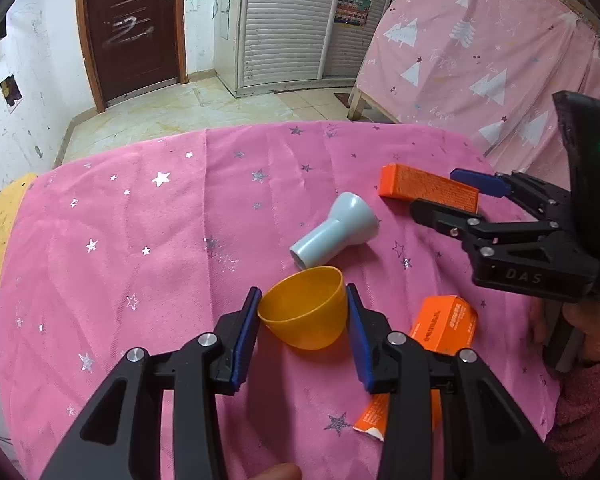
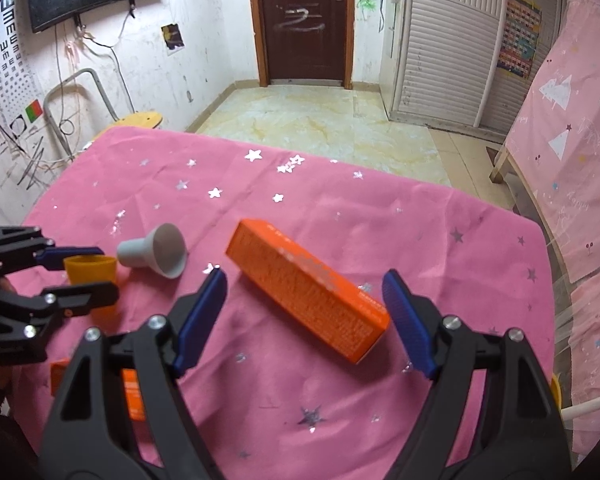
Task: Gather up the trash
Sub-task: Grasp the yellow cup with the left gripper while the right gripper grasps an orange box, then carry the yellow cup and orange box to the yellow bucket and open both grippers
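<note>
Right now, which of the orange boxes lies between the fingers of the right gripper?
The long orange box, lying whole and diagonal between the open right gripper. The other orange box sits beside the yellow cup.

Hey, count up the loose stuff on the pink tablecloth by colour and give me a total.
Orange: 3 (long box, short box, torn box partly hidden under the left gripper)
Yellow: 1 (cup)
Grey-blue: 1 (funnel-shaped piece)
Total: 5
</note>
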`<state>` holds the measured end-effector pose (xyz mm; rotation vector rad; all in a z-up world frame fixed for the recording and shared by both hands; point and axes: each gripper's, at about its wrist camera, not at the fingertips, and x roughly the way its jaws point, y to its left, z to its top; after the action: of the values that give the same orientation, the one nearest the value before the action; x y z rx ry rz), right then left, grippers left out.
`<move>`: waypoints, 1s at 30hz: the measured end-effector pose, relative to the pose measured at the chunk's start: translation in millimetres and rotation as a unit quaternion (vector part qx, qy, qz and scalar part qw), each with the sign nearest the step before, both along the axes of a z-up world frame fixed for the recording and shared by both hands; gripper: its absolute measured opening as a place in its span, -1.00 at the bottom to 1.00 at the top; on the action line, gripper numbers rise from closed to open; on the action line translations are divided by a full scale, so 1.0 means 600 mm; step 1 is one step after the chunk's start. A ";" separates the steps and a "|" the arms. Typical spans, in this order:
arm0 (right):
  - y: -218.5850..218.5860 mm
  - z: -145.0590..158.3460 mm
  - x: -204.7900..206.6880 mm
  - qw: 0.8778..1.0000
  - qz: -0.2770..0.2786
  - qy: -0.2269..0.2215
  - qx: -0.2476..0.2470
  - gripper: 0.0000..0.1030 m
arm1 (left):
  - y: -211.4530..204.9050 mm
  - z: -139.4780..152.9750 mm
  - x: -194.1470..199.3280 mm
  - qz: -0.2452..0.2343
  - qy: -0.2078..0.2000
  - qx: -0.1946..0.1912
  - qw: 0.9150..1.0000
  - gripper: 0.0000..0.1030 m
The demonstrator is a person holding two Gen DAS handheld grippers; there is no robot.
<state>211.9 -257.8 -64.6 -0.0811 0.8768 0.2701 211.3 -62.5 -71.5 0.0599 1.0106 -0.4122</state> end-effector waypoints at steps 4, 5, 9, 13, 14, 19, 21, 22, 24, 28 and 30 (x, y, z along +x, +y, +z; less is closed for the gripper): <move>0.000 -0.006 0.009 1.000 -0.001 0.008 0.002 0.49 | 0.002 0.000 0.005 0.000 0.004 -0.011 1.000 -0.35; -0.002 -0.006 0.009 1.000 -0.002 0.008 0.003 0.49 | 0.004 0.000 0.006 0.001 0.005 -0.013 1.000 -0.35; -0.002 -0.011 0.013 1.000 -0.008 0.014 -0.006 0.22 | 0.009 -0.001 0.007 0.002 0.007 -0.018 1.000 -0.35; -0.001 -0.010 0.010 1.000 -0.007 0.010 -0.014 -0.26 | 0.020 0.000 0.007 0.006 0.010 -0.020 1.000 -0.35; -0.002 -0.009 0.008 1.000 -0.006 0.010 -0.013 -0.35 | 0.022 -0.001 0.007 0.008 0.010 -0.020 1.000 -0.35; -0.012 -0.006 -0.003 1.000 -0.006 0.009 -0.003 -0.56 | 0.033 0.005 0.002 0.017 0.009 -0.022 1.000 -0.35; -0.014 -0.001 -0.008 1.000 -0.007 0.004 0.003 -0.56 | 0.036 0.010 -0.004 0.019 0.004 -0.021 1.000 -0.35; -0.015 0.003 -0.011 1.000 -0.008 0.001 0.006 -0.56 | 0.038 0.012 -0.007 0.020 0.002 -0.021 1.000 -0.35; -0.020 0.013 -0.018 1.000 -0.009 -0.006 0.016 -0.56 | 0.042 0.017 -0.012 0.021 -0.002 -0.021 1.000 -0.35; -0.025 0.028 -0.032 0.999 -0.013 -0.018 0.027 -0.56 | 0.047 0.033 -0.025 0.024 -0.013 -0.020 0.999 -0.35; -0.031 0.034 -0.039 0.999 -0.016 -0.024 0.029 -0.56 | 0.050 0.045 -0.031 0.025 -0.019 -0.021 0.999 -0.35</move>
<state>188.4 -276.2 -44.0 -0.0191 0.8222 0.2616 192.9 -32.7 -44.6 0.0053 0.9630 -0.3847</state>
